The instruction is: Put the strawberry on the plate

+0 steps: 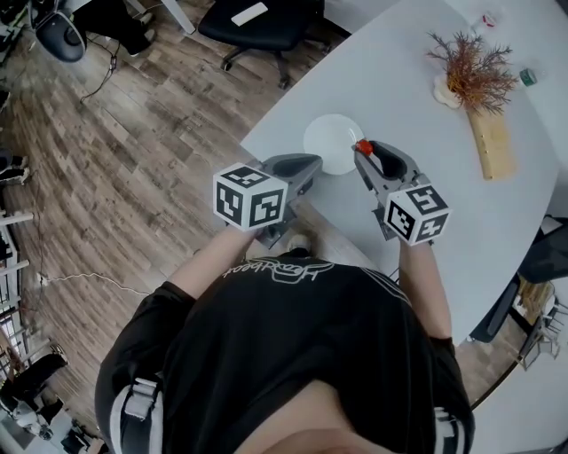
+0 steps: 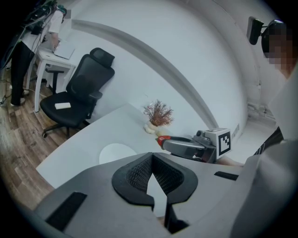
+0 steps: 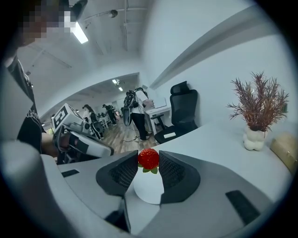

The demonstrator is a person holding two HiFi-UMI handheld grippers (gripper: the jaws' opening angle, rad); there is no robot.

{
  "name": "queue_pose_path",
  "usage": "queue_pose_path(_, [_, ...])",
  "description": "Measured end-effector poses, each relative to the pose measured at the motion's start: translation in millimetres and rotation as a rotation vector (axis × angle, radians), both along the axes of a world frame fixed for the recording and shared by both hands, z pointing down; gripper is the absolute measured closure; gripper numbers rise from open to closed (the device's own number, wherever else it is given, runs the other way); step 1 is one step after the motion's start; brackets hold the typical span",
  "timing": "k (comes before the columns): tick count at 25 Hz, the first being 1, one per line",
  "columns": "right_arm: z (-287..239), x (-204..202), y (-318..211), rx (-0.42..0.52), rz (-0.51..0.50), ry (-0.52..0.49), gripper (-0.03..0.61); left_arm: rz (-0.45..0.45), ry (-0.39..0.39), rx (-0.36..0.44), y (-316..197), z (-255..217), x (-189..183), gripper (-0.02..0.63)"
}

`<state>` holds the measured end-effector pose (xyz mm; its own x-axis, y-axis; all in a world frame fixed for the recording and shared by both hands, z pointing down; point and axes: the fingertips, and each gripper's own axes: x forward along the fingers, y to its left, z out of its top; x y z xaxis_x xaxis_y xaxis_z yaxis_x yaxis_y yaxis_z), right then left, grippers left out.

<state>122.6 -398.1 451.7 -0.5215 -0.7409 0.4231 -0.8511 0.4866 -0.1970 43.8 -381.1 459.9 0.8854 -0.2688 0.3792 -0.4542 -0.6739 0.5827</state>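
A red strawberry (image 3: 148, 159) with green leaves sits between the tips of my right gripper (image 3: 148, 160), which is shut on it. In the head view the strawberry (image 1: 363, 147) hangs at the right rim of the round white plate (image 1: 331, 142) on the white table. The plate (image 3: 148, 188) shows below the berry between the jaws. My left gripper (image 1: 312, 167) hovers at the plate's near edge; its jaws are shut with nothing held. The left gripper view shows the plate (image 2: 117, 152) ahead to the left and the right gripper (image 2: 186, 146) with the strawberry (image 2: 162, 141) at its tip.
A dried plant in a white vase (image 1: 470, 75) and a wooden board (image 1: 493, 142) stand on the table (image 1: 408, 80) at the right. A black office chair (image 1: 262, 27) is beyond the table's far-left edge. Wooden floor lies to the left.
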Motion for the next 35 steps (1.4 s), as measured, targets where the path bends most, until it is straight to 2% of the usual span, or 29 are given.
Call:
queue_pose_path(13, [71, -13, -36, -0.063, -0.01, 0.176, 0.445, -0.052, -0.015, -0.028, -14, 33, -9, 0.606])
queue_pose_path(17, [90, -9, -39, -0.086, -0.017, 0.219, 0.445, -0.037, -0.042, -0.012, -9, 39, -10, 0.606])
queue_pose_path(28, [126, -11, -41, -0.136, -0.023, 0.308, 0.444, -0.059, -0.06, -0.02, -7, 45, -22, 0.606])
queue_pose_path(35, [136, -16, -40, -0.168, -0.027, 0.31, 0.445, -0.085, -0.059, -0.039, -12, 49, -31, 0.606])
